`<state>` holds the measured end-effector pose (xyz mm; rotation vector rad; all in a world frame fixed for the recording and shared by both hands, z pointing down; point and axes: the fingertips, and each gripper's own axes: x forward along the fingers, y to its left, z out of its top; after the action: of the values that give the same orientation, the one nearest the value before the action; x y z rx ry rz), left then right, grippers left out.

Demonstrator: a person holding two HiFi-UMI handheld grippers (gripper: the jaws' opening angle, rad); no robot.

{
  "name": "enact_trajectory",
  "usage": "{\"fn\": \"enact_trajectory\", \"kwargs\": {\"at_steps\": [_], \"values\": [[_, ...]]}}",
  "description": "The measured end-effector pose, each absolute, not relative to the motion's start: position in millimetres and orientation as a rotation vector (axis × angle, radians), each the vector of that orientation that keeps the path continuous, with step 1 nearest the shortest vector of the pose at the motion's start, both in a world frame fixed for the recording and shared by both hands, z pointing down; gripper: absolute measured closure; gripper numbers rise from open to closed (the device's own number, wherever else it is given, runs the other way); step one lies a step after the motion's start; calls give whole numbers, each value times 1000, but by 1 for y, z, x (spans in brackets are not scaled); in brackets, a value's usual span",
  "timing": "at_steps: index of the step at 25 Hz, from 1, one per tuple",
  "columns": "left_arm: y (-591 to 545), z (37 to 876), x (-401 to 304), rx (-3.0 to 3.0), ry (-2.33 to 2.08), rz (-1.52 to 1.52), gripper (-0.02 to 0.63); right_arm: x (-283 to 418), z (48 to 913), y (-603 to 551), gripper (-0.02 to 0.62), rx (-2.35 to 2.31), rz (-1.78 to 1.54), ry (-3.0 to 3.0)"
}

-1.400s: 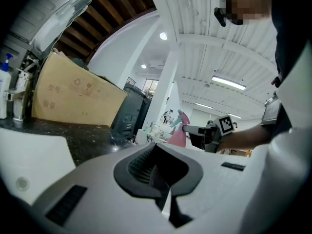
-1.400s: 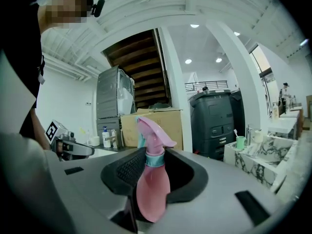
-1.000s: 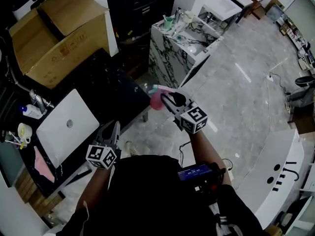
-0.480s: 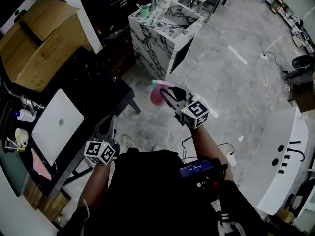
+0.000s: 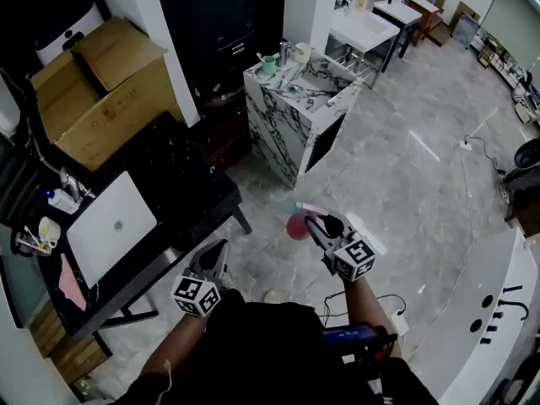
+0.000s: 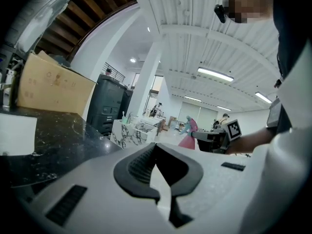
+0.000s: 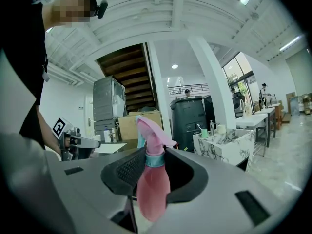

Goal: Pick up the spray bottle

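The spray bottle (image 5: 295, 225) is pink with a teal collar and a pink trigger head. My right gripper (image 5: 315, 226) is shut on its body and holds it upright in the air over the grey floor. In the right gripper view the bottle (image 7: 152, 184) fills the gap between the dark pads (image 7: 127, 168). My left gripper (image 5: 216, 256) hangs near the black table's corner with its jaws together and nothing in them. The left gripper view shows its pads (image 6: 141, 167) meeting, and the bottle (image 6: 188, 135) far off to the right.
A black table (image 5: 198, 197) at the left carries a white laptop (image 5: 111, 226). Behind it lies a cardboard box (image 5: 101, 91). A marble-patterned cabinet (image 5: 295, 125) stands ahead, a white desk (image 5: 367, 25) beyond it, and a white counter (image 5: 485, 310) at the right.
The person has walked on with both grippers. The bottle was by the black table's corner and is now over open floor, still held. The marble cabinet has shifted in the view.
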<state>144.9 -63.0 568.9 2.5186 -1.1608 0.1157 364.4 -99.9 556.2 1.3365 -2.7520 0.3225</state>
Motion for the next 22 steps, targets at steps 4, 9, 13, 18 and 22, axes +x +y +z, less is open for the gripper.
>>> {"fn": "enact_trajectory", "kwargs": {"at_steps": [4, 9, 13, 18, 22], "values": [[-48, 572, 157, 2527, -1147, 121, 598, 377, 560, -79, 451, 1330, 327, -2750], [-38, 573, 170, 2539, -1134, 126, 598, 392, 567, -64, 451, 1342, 338, -2760], [-35, 573, 174, 2557, -1133, 137, 598, 396, 563, -61, 451, 1356, 342, -2784], [-33, 574, 172, 2548, -1141, 151, 598, 395, 567, -59, 451, 1349, 347, -2794], [-27, 576, 170, 2534, -1154, 161, 598, 389, 572, -56, 451, 1321, 366, -2796]]}}
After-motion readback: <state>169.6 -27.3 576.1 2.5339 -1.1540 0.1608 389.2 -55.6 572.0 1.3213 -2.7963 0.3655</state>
